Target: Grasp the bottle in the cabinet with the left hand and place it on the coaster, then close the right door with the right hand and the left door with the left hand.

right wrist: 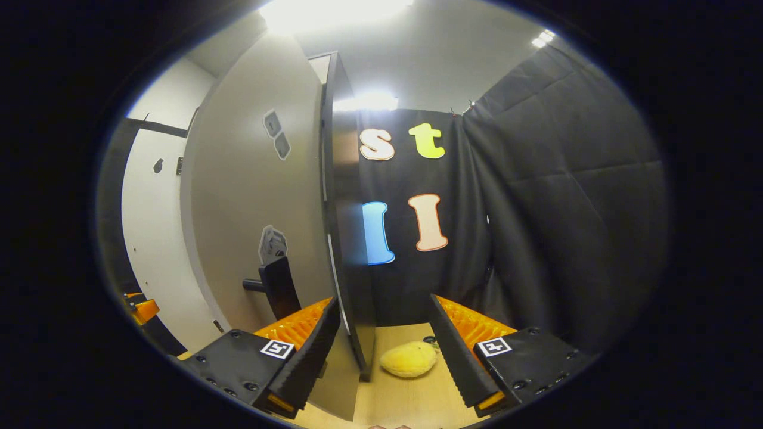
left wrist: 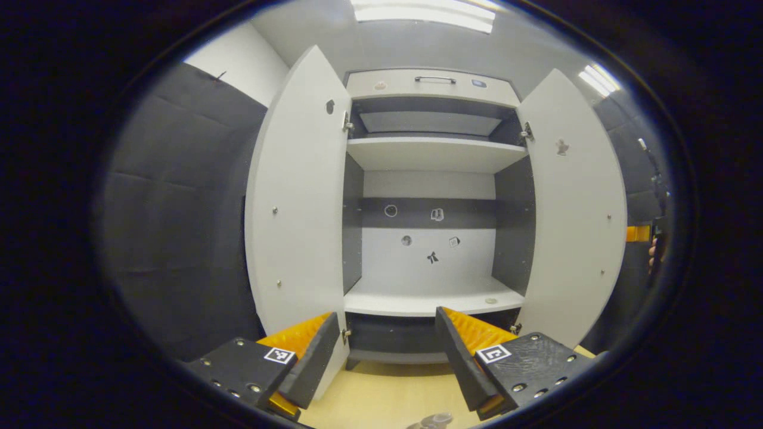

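Observation:
The white cabinet (left wrist: 429, 298) stands straight ahead in the left gripper view with both doors swung wide, the left door (left wrist: 295, 196) and the right door (left wrist: 572, 208). My left gripper (left wrist: 381, 322) is open in front of the lower shelf, holding nothing. A small greyish rounded top (left wrist: 430, 420), possibly the bottle's cap, peeks up at the lower edge on the wooden table. In the right gripper view my right gripper (right wrist: 382, 304) is open and straddles the free edge of the right door (right wrist: 343, 238). Its dark handle (right wrist: 277, 287) sits by the near finger.
A yellow lemon-like object (right wrist: 408, 359) lies on the wooden table (right wrist: 405, 399) just past the door's edge. Black cloth walls flank the cabinet. A hand with the other gripper (left wrist: 653, 244) shows beyond the right door. The cabinet has a top drawer (left wrist: 432, 83).

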{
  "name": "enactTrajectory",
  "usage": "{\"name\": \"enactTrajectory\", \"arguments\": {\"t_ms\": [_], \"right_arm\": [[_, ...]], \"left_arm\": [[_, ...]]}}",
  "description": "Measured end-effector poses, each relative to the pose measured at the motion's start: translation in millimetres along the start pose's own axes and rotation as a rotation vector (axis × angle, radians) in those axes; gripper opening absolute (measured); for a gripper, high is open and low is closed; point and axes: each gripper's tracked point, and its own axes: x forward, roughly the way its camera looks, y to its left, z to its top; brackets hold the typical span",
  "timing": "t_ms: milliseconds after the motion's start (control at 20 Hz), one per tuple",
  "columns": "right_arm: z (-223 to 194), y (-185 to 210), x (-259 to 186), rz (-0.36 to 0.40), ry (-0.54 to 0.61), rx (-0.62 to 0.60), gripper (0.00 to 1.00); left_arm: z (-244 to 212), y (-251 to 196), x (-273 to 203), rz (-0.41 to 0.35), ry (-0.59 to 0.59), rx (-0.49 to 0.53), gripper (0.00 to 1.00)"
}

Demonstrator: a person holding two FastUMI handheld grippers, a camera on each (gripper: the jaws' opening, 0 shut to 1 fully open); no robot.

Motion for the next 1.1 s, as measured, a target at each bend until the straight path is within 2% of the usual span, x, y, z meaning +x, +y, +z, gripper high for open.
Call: {"name": "enactTrajectory", "arguments": {"t_ms": [150,200,250,450,500,550,800,950,1000,1100], "right_arm": [[3,12,1,-0.014,0.004,0.004,0.96],[2,17,0,-0.02,0.004,0.005,0.96],[2,24,-1,-0.022,0.007,0.011,0.96],[-5,64,1,0.027,0.024,0.039,0.96],[-7,72,5,0.035,0.031,0.041,0.91],[-9,78,6,0.038,0.044,0.035,0.96],[-10,107,16,0.051,0.037,0.009,0.96],[-10,130,24,0.067,0.026,-0.009,0.96],[-11,138,28,0.078,0.028,-0.006,0.96],[-10,155,36,0.111,0.019,-0.003,0.96]], "left_arm": [[-6,12,9,-0.03,0.003,-0.006,0.94],[-7,17,11,-0.035,0.008,-0.003,0.99],[-7,20,13,-0.039,0.009,0.001,0.99],[-4,34,18,-0.059,-0.002,-0.015,0.99],[-3,37,17,-0.061,-0.003,-0.025,0.99],[-2,40,16,-0.063,-0.004,-0.03,0.99],[0,66,2,-0.032,-0.013,0.007,0.99],[-3,80,-8,-0.026,-0.012,-0.031,0.99],[-3,84,-12,-0.019,-0.011,-0.037,0.94],[-2,94,-19,-0.002,-0.014,-0.036,0.94]]}}
